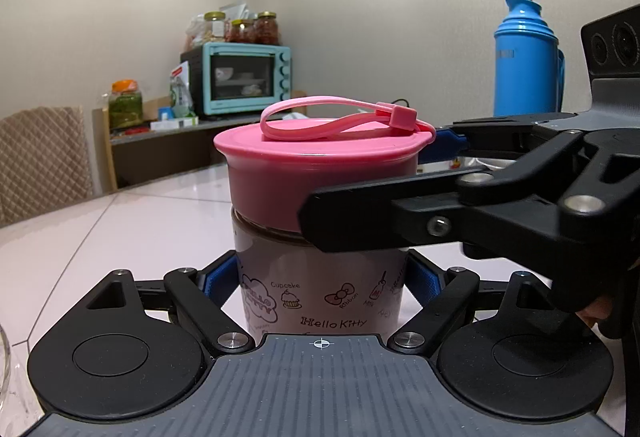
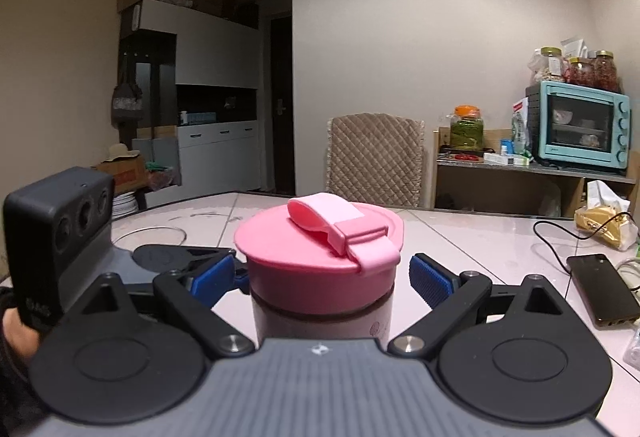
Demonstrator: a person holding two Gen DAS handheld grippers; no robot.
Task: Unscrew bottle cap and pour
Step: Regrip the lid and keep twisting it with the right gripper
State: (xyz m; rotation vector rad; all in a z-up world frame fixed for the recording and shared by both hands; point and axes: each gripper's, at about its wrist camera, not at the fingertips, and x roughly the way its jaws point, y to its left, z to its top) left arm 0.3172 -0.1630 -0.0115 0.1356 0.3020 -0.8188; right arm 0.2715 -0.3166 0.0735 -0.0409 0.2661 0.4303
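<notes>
A Hello Kitty bottle [image 1: 320, 289] with a pink screw cap [image 1: 320, 173] and pink loop strap [image 1: 340, 117] stands upright on the table. My left gripper [image 1: 322, 279] is shut on the bottle's body, blue pads pressed to both sides. My right gripper [image 2: 322, 277] comes in from the right in the left wrist view and straddles the cap [image 2: 320, 265]. Its blue pads [image 2: 430, 283] stand a little off the cap on both sides, so it is open. The left gripper's body [image 2: 60, 233] shows at the left in the right wrist view.
A blue thermos [image 1: 526, 57] stands behind the bottle on the right. A black phone [image 2: 602, 287], a cable [image 2: 560, 233] and a snack bag [image 2: 604, 221] lie on the pale tiled table [image 2: 460, 233]. A chair [image 2: 374, 161] and a shelf with a teal oven [image 2: 580, 125] stand beyond.
</notes>
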